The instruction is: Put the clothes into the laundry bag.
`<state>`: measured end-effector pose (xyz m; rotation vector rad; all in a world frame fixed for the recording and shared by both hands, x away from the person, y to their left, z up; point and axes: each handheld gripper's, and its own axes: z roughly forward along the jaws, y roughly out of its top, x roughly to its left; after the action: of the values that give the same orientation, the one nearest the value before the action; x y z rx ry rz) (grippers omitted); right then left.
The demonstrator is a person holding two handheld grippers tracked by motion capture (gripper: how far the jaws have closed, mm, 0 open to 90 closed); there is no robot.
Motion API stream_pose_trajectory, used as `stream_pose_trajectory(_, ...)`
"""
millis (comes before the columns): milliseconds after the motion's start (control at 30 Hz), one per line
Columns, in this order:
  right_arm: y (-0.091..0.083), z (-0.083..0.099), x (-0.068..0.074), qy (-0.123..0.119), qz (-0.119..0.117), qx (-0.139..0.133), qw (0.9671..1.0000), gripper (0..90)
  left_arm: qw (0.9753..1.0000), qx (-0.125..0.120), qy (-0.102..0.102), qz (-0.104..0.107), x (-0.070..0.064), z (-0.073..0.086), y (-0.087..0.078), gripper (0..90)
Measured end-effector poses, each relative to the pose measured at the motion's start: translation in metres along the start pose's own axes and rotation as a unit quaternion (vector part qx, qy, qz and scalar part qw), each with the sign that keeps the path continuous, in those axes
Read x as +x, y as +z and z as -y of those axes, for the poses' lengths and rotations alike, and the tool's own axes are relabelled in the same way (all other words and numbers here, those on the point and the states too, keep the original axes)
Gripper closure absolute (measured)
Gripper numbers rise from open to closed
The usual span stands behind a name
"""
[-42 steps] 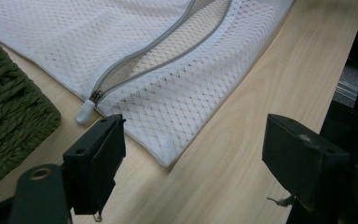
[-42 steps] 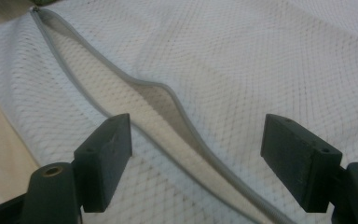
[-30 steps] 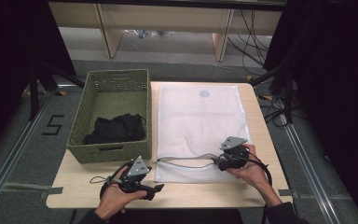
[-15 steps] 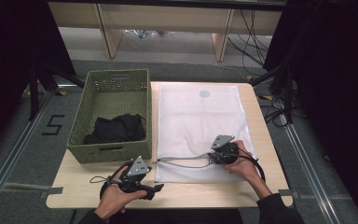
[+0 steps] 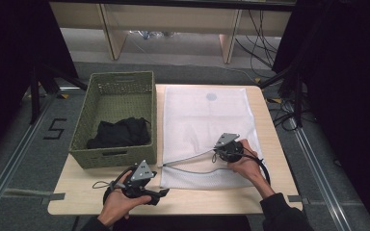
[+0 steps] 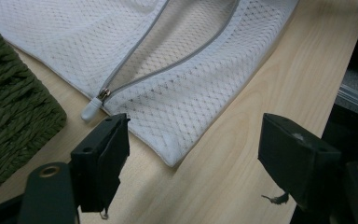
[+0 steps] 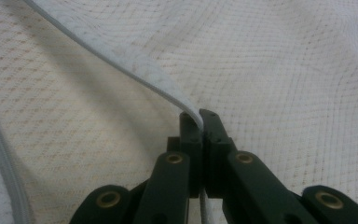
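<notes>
Fingers of the right gripper (image 7: 199,122) are pressed together on the upper lip of the mesh bag's (image 5: 207,120) zipper opening, pinching only a thin fold of edge tape and lifting it off the layer beneath. Those of the left gripper (image 6: 193,154) stand wide apart, holding nothing, just off the bag's near left corner, with the zipper pull (image 6: 93,105) a little ahead of its left finger.

White and flat, the bag lies on the right half of the table (image 5: 77,195), its open slit running along the near edge; a green basket (image 5: 115,86) with dark clothing (image 5: 118,132) sits just beside it on the left.

My worry is the shallow bite: a sharp tug could let the tape slip free, and the mouth would drop closed. With nothing pinning the lower layer, lifting may also drag the whole bag toward the near edge.
</notes>
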<state>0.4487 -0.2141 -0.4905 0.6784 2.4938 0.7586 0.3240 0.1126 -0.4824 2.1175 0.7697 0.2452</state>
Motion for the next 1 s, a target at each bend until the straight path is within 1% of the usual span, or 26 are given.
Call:
stream_pose_trajectory(33, -0.001, -0.001, -0.001, -0.006, -0.003, -0.001, 1.0, 90.0, 1.0, 0.003, 0.001, 0.003, 0.0, 0.0, -0.001, 25.0)
stream_pose_trajectory(67, -0.004, -0.003, -0.002, 0.007, -0.001, -0.005, 1.0, 90.0, 1.0, 0.001, 0.003, -0.002, 0.001, -0.001, -0.001, 25.0)
stream_pose_trajectory(100, -0.005, -0.004, -0.003, 0.005, 0.001, -0.008, 1.0, 90.0, 1.0, 0.002, 0.003, -0.003, 0.001, -0.001, -0.002, 25.0)
stream_pose_trajectory(133, -0.005, -0.004, -0.003, 0.005, 0.001, -0.008, 1.0, 90.0, 1.0, -0.003, 0.001, -0.001, 0.001, -0.003, -0.003, 25.0)
stream_pose_trajectory(200, -0.01, -0.007, -0.006, 0.01, 0.001, -0.014, 0.9999, 90.0, 1.0, -0.008, 0.0, 0.003, 0.001, -0.005, -0.005, 25.0)
stream_pose_trajectory(233, -0.011, -0.008, -0.008, 0.004, 0.001, -0.022, 0.9998, 90.0, 0.9998, -0.018, -0.013, 0.003, -0.001, -0.006, -0.005, 25.1)
stream_pose_trajectory(267, -0.016, -0.01, -0.009, 0.016, 0.0, -0.024, 0.9996, 90.0, 0.9999, -0.013, 0.001, 0.0, 0.002, -0.012, -0.012, 25.1)
stream_pose_trajectory(300, -0.016, -0.01, -0.009, 0.016, 0.0, -0.024, 0.9996, 90.0, 0.9999, -0.013, 0.001, 0.0, 0.002, -0.012, -0.012, 25.0)
stream_pose_trajectory(367, -0.02, -0.012, -0.011, 0.011, 0.006, -0.029, 0.9995, 90.0, 0.9993, -0.035, -0.012, 0.006, 0.0, -0.017, -0.017, 24.9)
stream_pose_trajectory(400, -0.022, -0.014, -0.012, 0.011, 0.007, -0.031, 0.9994, 90.0, 0.9992, -0.038, -0.012, 0.004, 0.001, -0.02, -0.02, 24.9)
stream_pose_trajectory(433, -0.025, -0.016, -0.014, 0.011, 0.006, -0.035, 0.9993, 90.0, 0.999, -0.042, -0.017, 0.005, 0.0, -0.022, -0.021, 24.9)
stream_pose_trajectory(500, -0.029, -0.019, -0.015, 0.012, 0.004, -0.042, 0.999, 90.0, 0.9988, -0.045, -0.017, 0.002, 0.001, -0.028, -0.028, 24.9)
stream_pose_trajectory(567, -0.03, -0.021, -0.015, 0.01, 0.003, -0.042, 0.999, 90.0, 0.9988, -0.046, -0.016, 0.001, 0.004, -0.032, -0.034, 24.7)
stream_pose_trajectory(600, -0.031, -0.022, -0.016, 0.012, 0.004, -0.045, 0.9989, 90.0, 0.9992, -0.038, -0.011, 0.001, 0.006, -0.036, -0.039, 24.1)
stream_pose_trajectory(633, -0.033, -0.023, -0.017, 0.014, 0.004, -0.047, 0.9988, 90.0, 0.9992, -0.033, -0.016, 0.012, 0.008, -0.039, -0.042, 23.2)
stream_pose_trajectory(667, -0.034, -0.024, -0.018, 0.008, 0.003, -0.05, 0.9987, 90.0, 0.9997, -0.02, -0.012, 0.01, 0.012, -0.043, -0.047, 21.6)
stream_pose_trajectory(700, -0.035, -0.025, -0.019, 0.015, 0.004, -0.049, 0.9987, 90.0, 0.9992, -0.033, -0.021, 0.001, 0.016, -0.05, -0.054, 20.2)
stream_pose_trajectory(733, -0.035, -0.026, -0.021, 0.003, 0.004, -0.053, 0.9986, 90.0, 0.9993, -0.029, -0.022, -0.004, 0.02, -0.055, -0.058, 19.6)
stream_pose_trajectory(767, -0.035, -0.026, -0.021, 0.003, 0.004, -0.053, 0.9986, 90.0, 0.9993, -0.029, -0.022, -0.004, 0.02, -0.055, -0.058, 19.0)
stream_pose_trajectory(800, -0.036, -0.026, -0.021, 0.014, 0.002, -0.05, 0.9986, 90.0, 0.9992, -0.027, -0.025, -0.014, 0.026, -0.061, -0.064, 19.0)
stream_pose_trajectory(833, -0.038, -0.027, -0.023, 0.012, 0.003, -0.054, 0.9984, 90.0, 0.9994, -0.022, -0.02, -0.02, 0.03, -0.065, -0.067, 19.0)
stream_pose_trajectory(867, -0.04, -0.028, -0.023, 0.016, 0.003, -0.053, 0.9985, 90.0, 0.9993, -0.014, -0.01, -0.032, 0.04, -0.073, -0.074, 19.1)
stream_pose_trajectory(900, -0.04, -0.028, -0.023, 0.016, 0.003, -0.053, 0.9985, 90.0, 0.9993, -0.014, -0.01, -0.032, 0.04, -0.073, -0.074, 19.1)
stream_pose_trajectory(933, -0.042, -0.029, -0.025, 0.015, 0.004, -0.057, 0.9983, 90.0, 0.9989, -0.014, -0.012, -0.042, 0.048, -0.079, -0.079, 19.4)
stream_pose_trajectory(967, -0.042, -0.029, -0.025, 0.015, 0.004, -0.057, 0.9983, 90.0, 0.9986, -0.011, -0.02, -0.049, 0.053, -0.082, -0.082, 19.4)
stream_pose_trajectory(1000, -0.042, -0.03, -0.025, 0.013, 0.003, -0.058, 0.9982, 90.0, 0.9982, -0.008, -0.023, -0.055, 0.063, -0.087, -0.086, 19.3)
